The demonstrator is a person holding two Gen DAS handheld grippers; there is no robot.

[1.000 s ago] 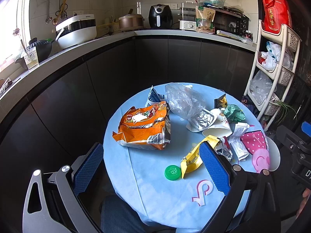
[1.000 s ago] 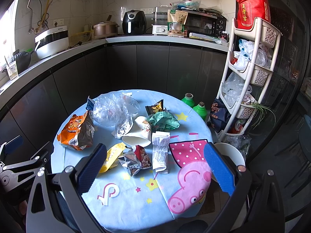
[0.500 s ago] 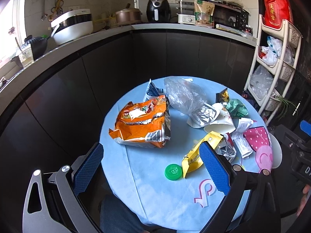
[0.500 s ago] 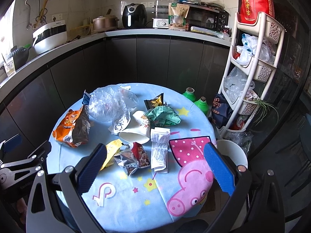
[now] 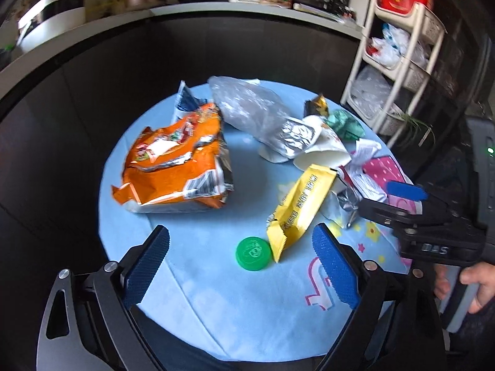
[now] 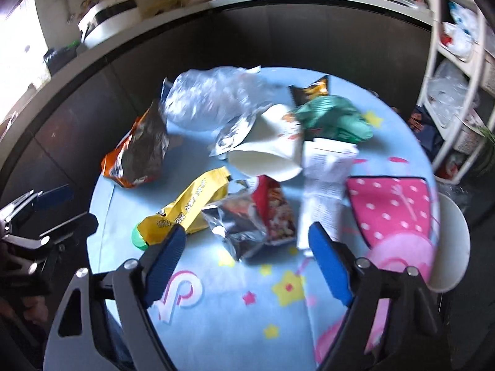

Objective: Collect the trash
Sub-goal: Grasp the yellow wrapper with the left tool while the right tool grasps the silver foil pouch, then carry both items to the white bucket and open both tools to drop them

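Green cap (image 5: 253,253) between open left jaws (untouched), yellow wrapper (image 5: 301,205) beside.

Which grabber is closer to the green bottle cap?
Left. The left gripper is open with the cap lying just ahead between its fingers. The right gripper hangs farther right, over the foil wrapper, with the cap beside its left finger.

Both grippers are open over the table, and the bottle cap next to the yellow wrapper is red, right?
Not quite: the bottle cap is green, as the left wrist view shows. The rest holds: it lies beside the yellow wrapper on the table, and the left gripper and right gripper are both open.
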